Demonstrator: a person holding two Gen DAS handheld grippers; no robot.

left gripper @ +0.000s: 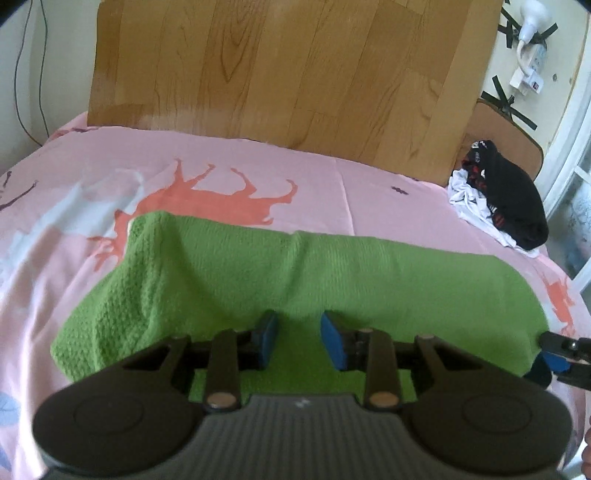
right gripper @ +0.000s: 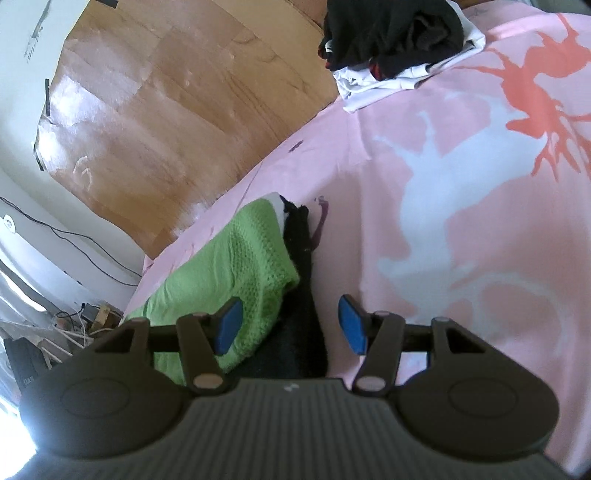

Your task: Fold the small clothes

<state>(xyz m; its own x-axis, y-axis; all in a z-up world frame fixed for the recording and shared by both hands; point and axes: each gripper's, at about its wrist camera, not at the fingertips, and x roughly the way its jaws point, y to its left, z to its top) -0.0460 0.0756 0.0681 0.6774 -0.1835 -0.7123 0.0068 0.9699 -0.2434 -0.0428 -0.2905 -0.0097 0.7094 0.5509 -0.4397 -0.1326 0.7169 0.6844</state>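
A green knitted cloth point(left gripper: 295, 280) lies across the pink sheet point(left gripper: 110, 162), folded into a long band with its left end humped up. My left gripper point(left gripper: 299, 338) is open, its blue pads point(left gripper: 334, 343) over the cloth's near edge with green cloth between them. The right gripper shows at the cloth's right end in the left wrist view point(left gripper: 554, 360). In the right wrist view the right gripper point(right gripper: 290, 325) is open, straddling the green cloth's end point(right gripper: 240, 266) and a black fabric point(right gripper: 303, 295) under it.
A pile of black, red and white clothes point(left gripper: 498, 199) sits at the sheet's far right corner, also in the right wrist view point(right gripper: 388, 33). Wood-pattern floor point(left gripper: 277, 66) lies beyond the bed. Cables and clutter point(right gripper: 74, 325) lie on the floor at left.
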